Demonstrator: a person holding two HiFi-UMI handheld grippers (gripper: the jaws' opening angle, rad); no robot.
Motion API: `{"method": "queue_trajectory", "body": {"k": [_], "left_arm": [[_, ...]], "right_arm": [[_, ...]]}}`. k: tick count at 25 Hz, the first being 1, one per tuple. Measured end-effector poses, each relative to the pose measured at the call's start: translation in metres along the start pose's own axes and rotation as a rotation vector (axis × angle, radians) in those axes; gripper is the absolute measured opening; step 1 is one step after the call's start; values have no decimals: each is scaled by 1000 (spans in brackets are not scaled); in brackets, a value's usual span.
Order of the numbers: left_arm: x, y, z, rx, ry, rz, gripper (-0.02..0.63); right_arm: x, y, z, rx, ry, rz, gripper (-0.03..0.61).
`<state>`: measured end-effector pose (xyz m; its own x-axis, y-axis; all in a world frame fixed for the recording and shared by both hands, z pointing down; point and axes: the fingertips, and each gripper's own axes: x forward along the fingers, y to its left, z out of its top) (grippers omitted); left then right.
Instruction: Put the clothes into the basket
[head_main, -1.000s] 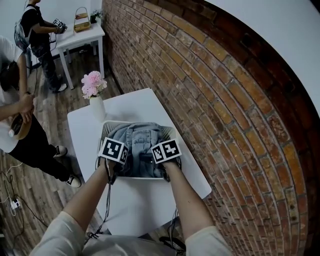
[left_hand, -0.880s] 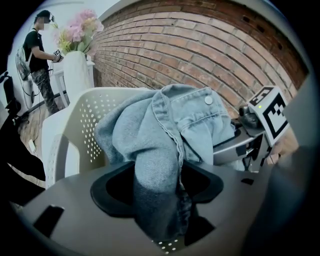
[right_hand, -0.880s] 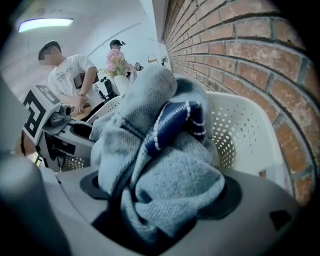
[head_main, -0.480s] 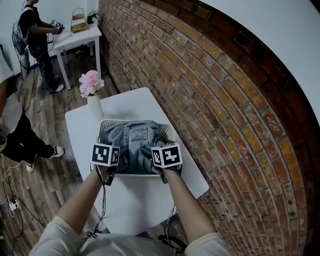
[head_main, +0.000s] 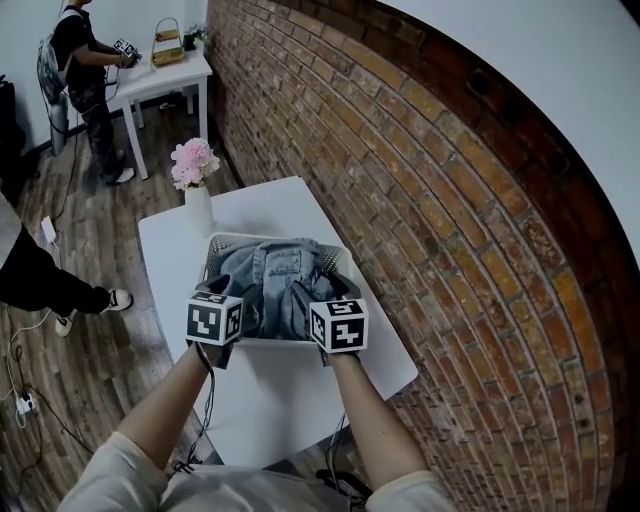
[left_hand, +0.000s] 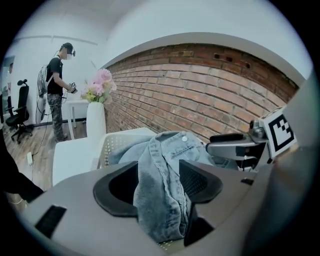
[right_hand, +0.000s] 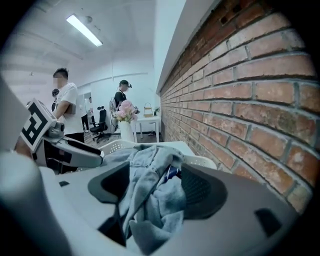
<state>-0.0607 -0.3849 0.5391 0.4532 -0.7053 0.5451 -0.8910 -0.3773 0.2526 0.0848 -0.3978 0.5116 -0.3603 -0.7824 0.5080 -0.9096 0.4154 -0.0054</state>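
The left claw (left_hand: 159, 182) and right claw (right_hand: 155, 189) have drawn back to the near rim of the white perforated plastic basket (head_main: 225, 243) on the white bench (head_main: 275, 390), with the blue denim jacket (head_main: 270, 275) heaped inside just ahead of them. The left claw pinches a denim fold, and the right claw's jaws are closing on another, probably for a final tuck.

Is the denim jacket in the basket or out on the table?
In: the denim jacket sits crumpled within the walls of the white basket in the head view.
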Motion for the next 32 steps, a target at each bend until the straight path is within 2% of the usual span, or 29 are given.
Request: {"method": "queue_trajectory", "body": {"k": [5,8,11,15,19,22,27,32], "left_arm": [[-10,-4,7,19,-37,-8,227],[-18,-9,15,22,-77,-9,165],[-29,-21,25,49,-133,-18,102],[-50,-41,38,107,-220,-27,13],[-76,-64,43,109,-285,-70,8],[-104,-81,47,151,-333,-84,8],[-158,-103,51,228,-402,-63,8],[-200,-119,47,273,-432,-40,8]], "right_arm": [[-11,6,6,-5,-54,-13,273],[-18,12,10,-6,-82,-23,237],[-31,14,17,-2,-131,-73,88],[-51,25,29,19,-210,-77,12],[-74,49,40,0,-277,-59,7],[-96,71,47,-26,-326,-42,8],[-142,104,57,-66,-404,-20,6],[-185,126,64,-85,-459,-3,6]]}}
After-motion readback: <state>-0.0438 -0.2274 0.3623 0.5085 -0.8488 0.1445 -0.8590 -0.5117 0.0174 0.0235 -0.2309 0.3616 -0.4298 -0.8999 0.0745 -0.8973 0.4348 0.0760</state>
